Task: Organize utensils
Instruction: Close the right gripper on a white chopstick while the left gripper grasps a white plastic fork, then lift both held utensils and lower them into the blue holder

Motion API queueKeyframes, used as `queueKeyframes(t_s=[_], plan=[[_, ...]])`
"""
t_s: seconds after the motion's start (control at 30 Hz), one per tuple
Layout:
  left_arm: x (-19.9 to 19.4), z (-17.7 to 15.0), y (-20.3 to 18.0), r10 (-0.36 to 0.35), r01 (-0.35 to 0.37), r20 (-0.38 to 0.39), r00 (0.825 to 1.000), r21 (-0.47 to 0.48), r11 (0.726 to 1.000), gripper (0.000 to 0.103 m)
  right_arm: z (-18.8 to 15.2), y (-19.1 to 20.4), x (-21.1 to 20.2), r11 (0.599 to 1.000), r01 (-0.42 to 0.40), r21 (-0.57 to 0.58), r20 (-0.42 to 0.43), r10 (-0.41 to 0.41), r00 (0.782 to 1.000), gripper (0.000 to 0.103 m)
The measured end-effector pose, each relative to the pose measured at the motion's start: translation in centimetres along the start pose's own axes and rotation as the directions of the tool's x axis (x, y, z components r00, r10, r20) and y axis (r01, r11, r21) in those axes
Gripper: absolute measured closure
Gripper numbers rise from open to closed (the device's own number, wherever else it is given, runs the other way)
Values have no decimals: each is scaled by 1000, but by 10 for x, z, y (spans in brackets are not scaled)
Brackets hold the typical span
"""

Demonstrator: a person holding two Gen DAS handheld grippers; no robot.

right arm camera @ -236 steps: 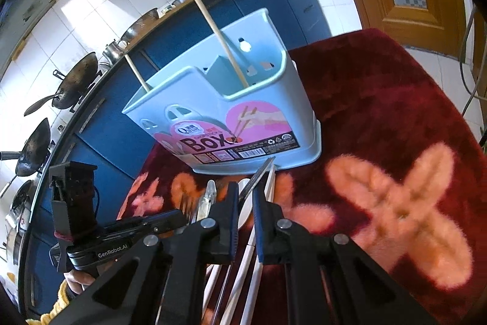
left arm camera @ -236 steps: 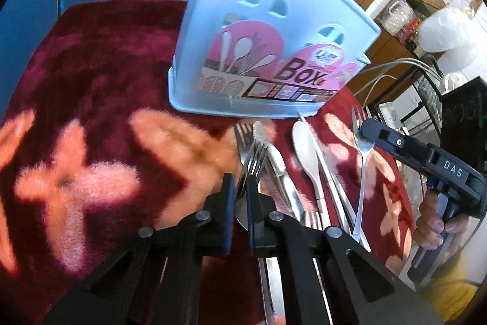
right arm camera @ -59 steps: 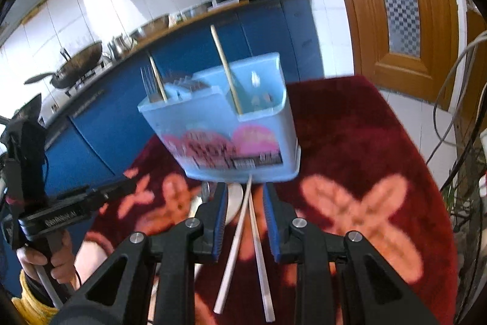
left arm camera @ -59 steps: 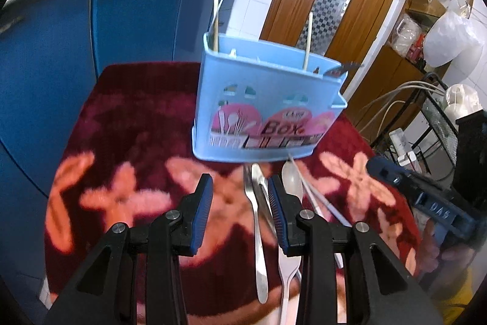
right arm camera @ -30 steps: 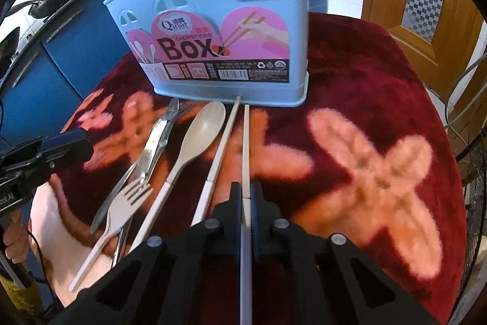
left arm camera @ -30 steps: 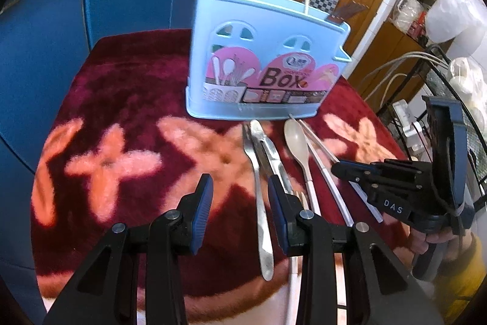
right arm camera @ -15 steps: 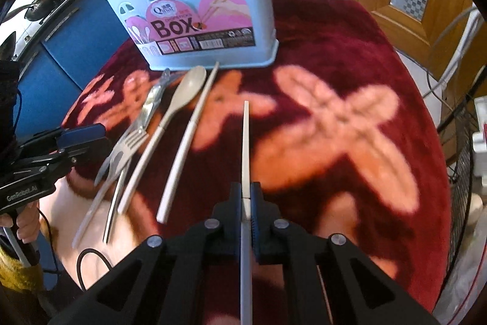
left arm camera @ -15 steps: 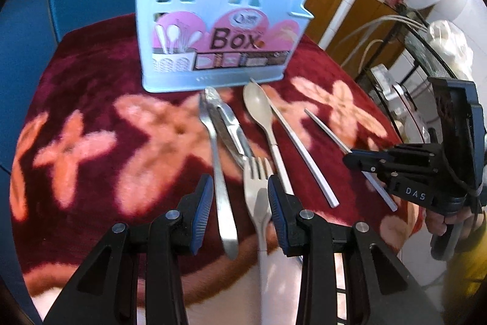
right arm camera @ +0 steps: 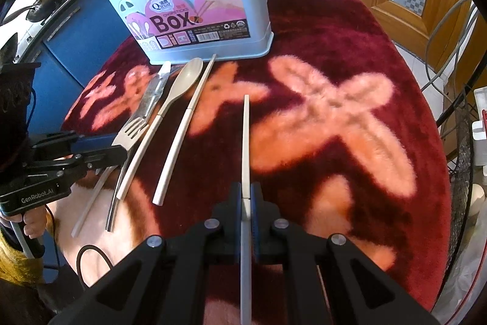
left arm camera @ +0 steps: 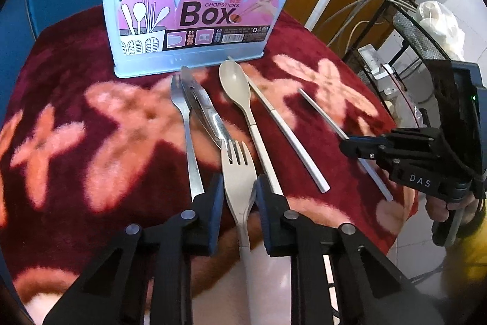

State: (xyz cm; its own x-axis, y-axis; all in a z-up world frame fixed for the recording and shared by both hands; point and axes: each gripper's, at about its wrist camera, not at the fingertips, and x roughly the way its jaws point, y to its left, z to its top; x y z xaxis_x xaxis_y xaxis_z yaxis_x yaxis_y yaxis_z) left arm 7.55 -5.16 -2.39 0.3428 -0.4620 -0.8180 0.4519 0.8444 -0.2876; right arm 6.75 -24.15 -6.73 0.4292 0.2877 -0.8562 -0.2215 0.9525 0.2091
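two grippers at the cutlery laid out before the blue box [left arm camera: 194, 5]

left wrist view: the left gripper [left arm camera: 238, 197] has just been closing its jaws around the beige fork [left arm camera: 239, 175], lying nearest of the row in front of the box; pads not clearly touching it.
right wrist view: the right gripper [right arm camera: 246, 200] has its jaws pinching a pale chopstick [right arm camera: 245, 142], tip aimed toward the box [right arm camera: 194, 17].

left gripper [left arm camera: 237, 197]: black, blue pads, silver screws, "GenRobot.AI" | right gripper [right arm camera: 247, 200]: black, blue pads, "DAS" | sleeve [right arm camera: 18, 264]: mustard yellow knit
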Motion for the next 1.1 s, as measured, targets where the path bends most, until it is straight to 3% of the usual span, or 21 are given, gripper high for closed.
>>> queueKeyframes(t_s=[0.17,0.3,0.67,1.1], plan=[[-9,-2,2,-10,11,33,999,-24,1000,98,0,0,1,1000,3,-2,-1,-3,1000,96],[-13,-6,6,19,-18,27,999,-29,999,98,1,2,1,1000,7,-8,-8,-8,1000,96],[-3,-10,2,-59,56,-48,997,-44,997,96,14,5,7,1000,9,-26,-55,-10,998,94],[-24,-8,4,-38,40,43,998,-58,997,101,39,1,22,999,-23,-27,-153,18,988,92]])
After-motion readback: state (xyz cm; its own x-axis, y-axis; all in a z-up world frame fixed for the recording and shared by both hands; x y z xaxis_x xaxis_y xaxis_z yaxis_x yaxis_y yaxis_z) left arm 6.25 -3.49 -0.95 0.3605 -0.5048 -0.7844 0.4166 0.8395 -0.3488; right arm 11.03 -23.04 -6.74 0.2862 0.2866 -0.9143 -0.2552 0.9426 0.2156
